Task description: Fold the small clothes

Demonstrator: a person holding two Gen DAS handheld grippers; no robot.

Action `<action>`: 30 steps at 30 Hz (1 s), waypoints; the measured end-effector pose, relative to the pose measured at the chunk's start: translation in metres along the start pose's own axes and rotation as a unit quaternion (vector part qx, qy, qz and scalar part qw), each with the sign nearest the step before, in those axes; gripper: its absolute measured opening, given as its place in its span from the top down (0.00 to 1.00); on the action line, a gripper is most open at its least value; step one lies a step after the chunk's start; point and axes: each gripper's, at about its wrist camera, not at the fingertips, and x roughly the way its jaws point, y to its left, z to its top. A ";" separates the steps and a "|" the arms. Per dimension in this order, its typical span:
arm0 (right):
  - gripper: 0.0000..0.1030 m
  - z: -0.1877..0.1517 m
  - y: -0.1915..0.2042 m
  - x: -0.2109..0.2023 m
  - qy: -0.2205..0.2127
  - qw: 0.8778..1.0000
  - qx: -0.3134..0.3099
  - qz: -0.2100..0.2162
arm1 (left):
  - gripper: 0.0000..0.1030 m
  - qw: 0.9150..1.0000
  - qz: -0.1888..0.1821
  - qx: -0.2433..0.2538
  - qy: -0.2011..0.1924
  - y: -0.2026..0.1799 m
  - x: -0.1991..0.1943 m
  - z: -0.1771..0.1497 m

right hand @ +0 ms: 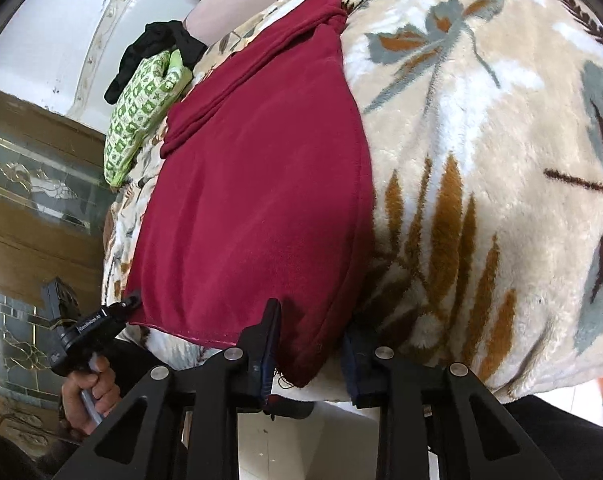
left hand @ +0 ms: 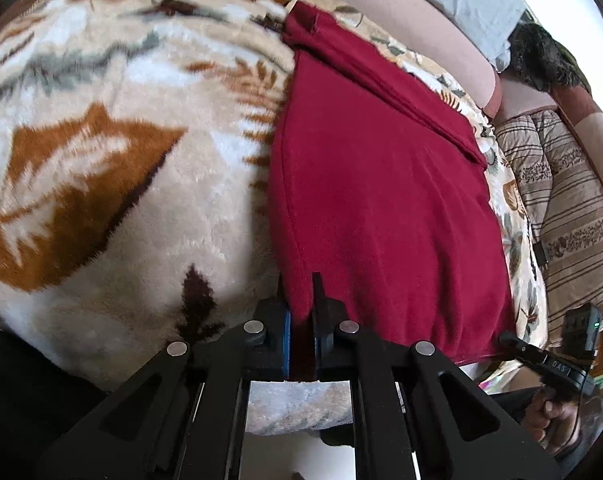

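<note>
Left wrist view. Nearest the lens, the left claw [left hand: 301, 312] is closed on the near left corner of the red garment [left hand: 381, 184], a strip of red cloth pinched between its two pads. From this corner the garment runs away from the claw, up and slightly to the right, its long axis pointing toward the far side of the bed; a folded band lies across its far end. It rests flat on the leaf-patterned fleece blanket [left hand: 113, 160] that covers the bed. At the lower right the right claw [left hand: 513, 342] meets the other near corner, with the person's hand [left hand: 549, 416] on its handle.

Right wrist view. Nearest the lens, the right claw [right hand: 313, 336] straddles the near right corner of the red garment [right hand: 253, 184]; cloth lies between the jaws, but a gap shows on the right side, so the grip appears not yet complete. The garment again extends away from the claw, up the frame. At the lower left the left claw [right hand: 131, 300] touches the opposite near corner, a hand [right hand: 89, 392] gripping its handle. A green patterned cloth [right hand: 141, 108] and a black item [right hand: 157, 50] lie beyond the garment's far left edge.

Both claws sit on the near hem, one per corner, so the likely fold carries this edge forward along the long axis toward the far band.
</note>
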 end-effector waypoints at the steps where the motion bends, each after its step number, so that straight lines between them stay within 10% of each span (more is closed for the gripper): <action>1: 0.84 -0.001 0.005 -0.002 -0.002 1.000 -0.016 -0.008 | 0.95 1.000 0.004 0.011 -0.015 -0.004 -0.006 0.001; 13: 0.92 0.069 0.042 -0.061 -0.150 0.986 -0.071 0.012 | 0.95 0.994 -0.056 -0.029 -0.086 -0.025 -0.026 0.093; 30: 0.92 0.282 0.078 0.018 -0.238 0.969 -0.040 -0.053 | 0.95 0.984 -0.013 -0.102 -0.143 -0.044 0.082 0.272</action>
